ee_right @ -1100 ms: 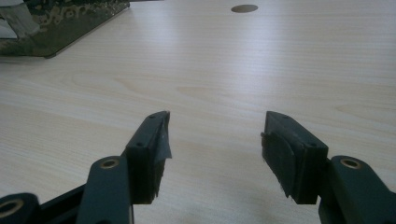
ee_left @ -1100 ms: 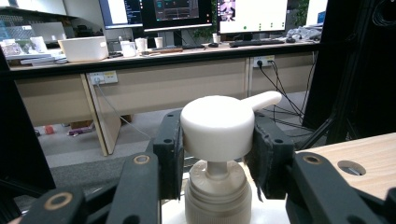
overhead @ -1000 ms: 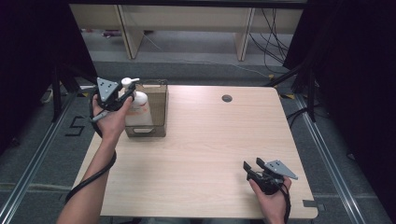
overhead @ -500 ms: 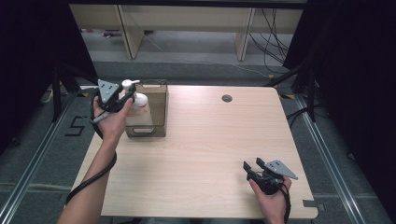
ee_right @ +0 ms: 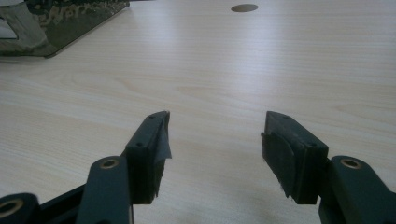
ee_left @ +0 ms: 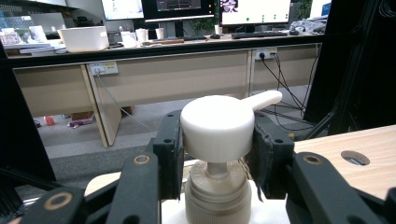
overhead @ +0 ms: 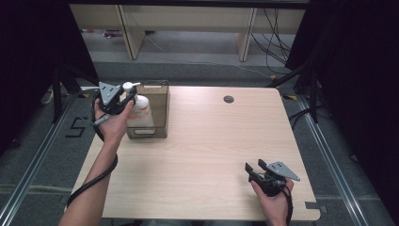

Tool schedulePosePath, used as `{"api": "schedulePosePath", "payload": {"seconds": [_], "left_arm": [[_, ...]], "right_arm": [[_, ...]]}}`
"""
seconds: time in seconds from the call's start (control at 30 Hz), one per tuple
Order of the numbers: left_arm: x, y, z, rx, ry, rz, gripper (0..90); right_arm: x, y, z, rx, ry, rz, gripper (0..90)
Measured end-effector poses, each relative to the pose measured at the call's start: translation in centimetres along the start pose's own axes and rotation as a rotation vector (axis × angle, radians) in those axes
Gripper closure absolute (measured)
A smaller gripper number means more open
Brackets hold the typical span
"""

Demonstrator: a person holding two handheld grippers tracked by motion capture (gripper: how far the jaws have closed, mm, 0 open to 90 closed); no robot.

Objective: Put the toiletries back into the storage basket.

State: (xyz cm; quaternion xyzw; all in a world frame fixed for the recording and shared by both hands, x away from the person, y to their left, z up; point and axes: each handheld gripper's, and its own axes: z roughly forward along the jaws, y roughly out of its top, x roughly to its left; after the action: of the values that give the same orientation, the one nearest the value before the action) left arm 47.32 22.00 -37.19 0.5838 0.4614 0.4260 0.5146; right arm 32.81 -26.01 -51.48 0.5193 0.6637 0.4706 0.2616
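At the counter's ten o'clock corner, the left tool is clamped on the white pump head of a soap bottle that stands at the near-left edge of a brown box; whether the bottle sits inside the box or just against its wall cannot be told from above. In the left gripper view the two black pads press the round pump cap from either side, at nine and three o'clock, with the spout pointing away toward two o'clock and the ribbed collar below left free. A grip this high on a loose plunger looks risky: the step would likely go best with a straight, slow vertical move, the wrist kept level so the bottle hangs plumb and does not swing against the box wall, and with pressure held steady so the smooth cap cannot slip out. The right tool rests at the counter's five o'clock corner, well apart, its jaws spread and empty over bare wood.
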Motion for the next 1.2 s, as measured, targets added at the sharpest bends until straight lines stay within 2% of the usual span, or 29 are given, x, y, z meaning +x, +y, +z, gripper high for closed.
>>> {"api": "schedulePosePath", "payload": {"seconds": [0.03, 0.07, 0.17, 0.2, 0.93, 1.2], "left_arm": [[0.00, 0.00, 0.00, 0.000, 0.000, 0.000, 59.2], [0.03, -0.03, -0.03, 0.000, 0.001, -0.003, 59.2], [0.13, -0.07, -0.10, 0.002, -0.001, -0.001, 59.2], [0.15, -0.09, -0.12, 0.001, -0.001, -0.001, 59.2], [0.35, -0.22, -0.27, 0.004, 0.001, 0.006, 57.7], [0.57, -0.32, -0.45, -0.005, 0.022, -0.006, 45.9]], "right_arm": [[0.00, 0.00, 0.00, 0.000, 0.000, 0.000, 42.1], [0.15, -0.03, -0.01, 0.003, 0.003, 0.021, 42.1], [0.14, -0.02, -0.01, 0.003, 0.003, 0.020, 42.1], [-0.16, 0.05, -0.02, -0.001, -0.005, -0.026, 42.1], [-0.11, 0.04, 0.00, -0.001, -0.004, -0.026, 42.1], [-0.07, 0.03, 0.05, 0.000, 0.001, -0.017, 42.1]]}}
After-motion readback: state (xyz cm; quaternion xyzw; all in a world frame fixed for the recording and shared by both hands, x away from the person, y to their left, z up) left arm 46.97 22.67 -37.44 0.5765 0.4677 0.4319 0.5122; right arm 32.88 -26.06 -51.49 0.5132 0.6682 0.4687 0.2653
